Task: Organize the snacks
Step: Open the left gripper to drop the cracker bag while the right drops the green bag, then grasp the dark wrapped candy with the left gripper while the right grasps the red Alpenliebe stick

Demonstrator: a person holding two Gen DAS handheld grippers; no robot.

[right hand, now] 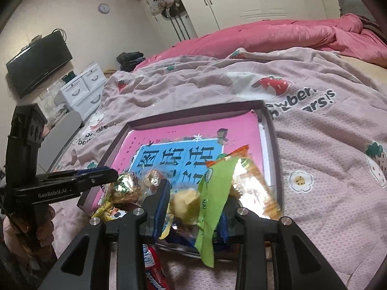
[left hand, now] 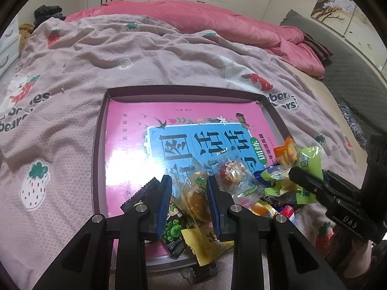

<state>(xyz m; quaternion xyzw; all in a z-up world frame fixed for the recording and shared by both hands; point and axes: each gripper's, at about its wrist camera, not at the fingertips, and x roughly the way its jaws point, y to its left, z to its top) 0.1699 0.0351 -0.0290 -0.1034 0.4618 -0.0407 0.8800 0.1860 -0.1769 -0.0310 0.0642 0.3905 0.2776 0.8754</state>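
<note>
Bed point(left hand: 72, 145): covered with a mauve strawberry-print blanket point(right hand: 326, 169), a pink quilt point(left hand: 217, 24) bunched along its far side. Shallow dark-rimmed box tray point(left hand: 99, 145): lies flat on the blanket; a pink and blue children's book point(left hand: 135, 133) fills its floor. Snack pile point(left hand: 278, 183): heaped at the tray's near corner, partly on the book and partly spilling over the rim onto the blanket. Left hand-held gripper point(left hand: 189, 198): its blue pads stand either side of a clear-wrapped round bun point(left hand: 194, 200) and appear clenched on the wrapper; a green-pea snack packet point(left hand: 173, 229) and a yellow packet point(left hand: 205, 244) lie below the bun. Right hand-held gripper point(right hand: 196, 207): pointed down over the pile, grasping a light green packet point(right hand: 212, 193) that hangs between the fingers, pale yellow pieces showing through its clear part; whether the pads press firmly is hard to tell. Orange cracker pack point(right hand: 254, 188): just beside the green packet, tilted against the right finger. Red round candy in clear wrap point(left hand: 231, 172): touching the outer side of the left gripper's right pad. Red-labelled wrapper point(right hand: 152, 265): on the blanket, outside the tray's near rim.
</note>
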